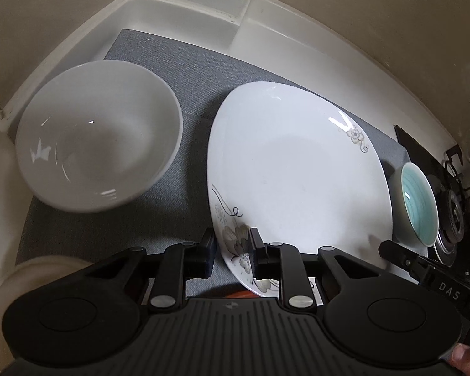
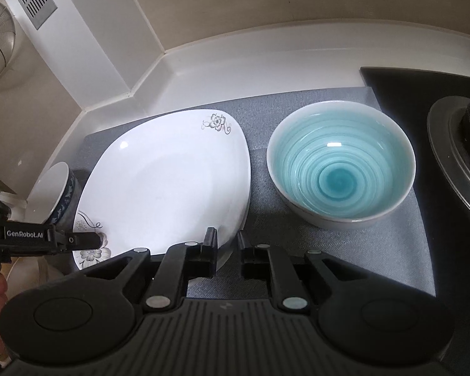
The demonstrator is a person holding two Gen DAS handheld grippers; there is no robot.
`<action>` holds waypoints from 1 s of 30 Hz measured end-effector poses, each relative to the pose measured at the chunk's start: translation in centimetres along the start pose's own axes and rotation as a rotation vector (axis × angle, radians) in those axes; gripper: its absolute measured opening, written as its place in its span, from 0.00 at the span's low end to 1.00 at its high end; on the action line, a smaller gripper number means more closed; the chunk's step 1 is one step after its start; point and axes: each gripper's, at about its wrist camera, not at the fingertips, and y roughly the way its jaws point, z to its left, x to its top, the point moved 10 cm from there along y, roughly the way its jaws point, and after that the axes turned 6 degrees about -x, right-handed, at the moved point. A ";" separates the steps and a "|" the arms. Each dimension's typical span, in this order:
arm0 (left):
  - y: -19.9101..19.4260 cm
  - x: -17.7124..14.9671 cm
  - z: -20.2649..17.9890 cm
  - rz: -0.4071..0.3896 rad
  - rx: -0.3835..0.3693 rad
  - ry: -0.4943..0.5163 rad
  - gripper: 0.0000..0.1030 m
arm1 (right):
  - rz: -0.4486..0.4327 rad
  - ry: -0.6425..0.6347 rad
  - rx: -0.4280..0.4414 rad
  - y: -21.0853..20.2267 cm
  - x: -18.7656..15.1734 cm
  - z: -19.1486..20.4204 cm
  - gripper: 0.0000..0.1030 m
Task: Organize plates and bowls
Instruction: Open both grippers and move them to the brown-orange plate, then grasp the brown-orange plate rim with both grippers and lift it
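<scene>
Left wrist view: the left gripper (image 1: 232, 252) is clamping the near rim of the white plate (image 1: 297, 172), one pad on top over the flower print, the other under the rim. The plate is sitting tilted, near edge off the grey mat (image 1: 178, 72). The white bowl (image 1: 100, 134) is standing to its left, apart from it. The blue bowl (image 1: 418, 202) is sitting just past the plate's far right edge, close enough that I can't tell if they're touching. The right gripper (image 1: 391, 250) is coming in at the plate's right rim.

Risk here: the grip is biting only a thin strip of glazed rim. If the plate swings while being lifted, it's likely slipping out and dropping onto the worktop (image 1: 260, 36). Swinging right is also likely clipping the blue bowl.

Right wrist view: the right gripper (image 2: 227, 244) is pinched nearly closed on the plate's (image 2: 172, 175) right rim, left pad over the top, right pad at the edge. Contact under the rim is hidden, so how firm the hold is I can't say. The blue bowl (image 2: 341, 163) is standing on the mat (image 2: 329, 250) to the right, with a clear gap in this view. A blue-patterned bowl (image 2: 54, 194) is leaning by the plate's left edge. The left gripper (image 2: 87, 240) is showing at the lower left rim. The stove burner (image 2: 460, 144) is sitting far right.

Risk here: two hands are holding one stiff plate. If they're moving out of step, one grip is twisting off the rim. Tilting left is likely knocking the patterned bowl.
</scene>
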 end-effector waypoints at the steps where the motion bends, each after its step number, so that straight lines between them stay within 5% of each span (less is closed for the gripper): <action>1: 0.0 0.0 -0.1 -0.004 0.005 0.006 0.23 | -0.003 -0.001 0.000 0.0 0.0 0.0 0.13; 6: -0.1 -0.1 -0.1 -0.008 0.023 0.005 0.22 | 0.004 -0.029 0.009 -0.1 -0.1 0.2 0.16; 11: -3.1 -0.7 -1.4 -0.059 0.054 0.091 0.24 | -0.013 -0.097 -0.025 -2.9 -0.7 0.5 0.36; 22: -4.3 -4.0 -1.9 0.003 0.065 0.071 0.30 | 0.194 -0.131 0.083 -2.0 -7.9 4.6 0.37; 24: -4.3 -4.3 -1.9 0.005 0.063 0.072 0.31 | 0.214 -0.149 0.104 -1.8 -8.8 5.3 0.30; 26: -4.4 -4.5 -2.0 0.009 0.042 0.055 0.37 | 0.200 -0.188 0.080 -2.0 -9.1 5.3 0.06; 30: -4.5 -4.9 -2.0 0.015 0.063 0.064 0.38 | 0.144 -0.225 0.000 -3.4 -8.0 3.0 0.04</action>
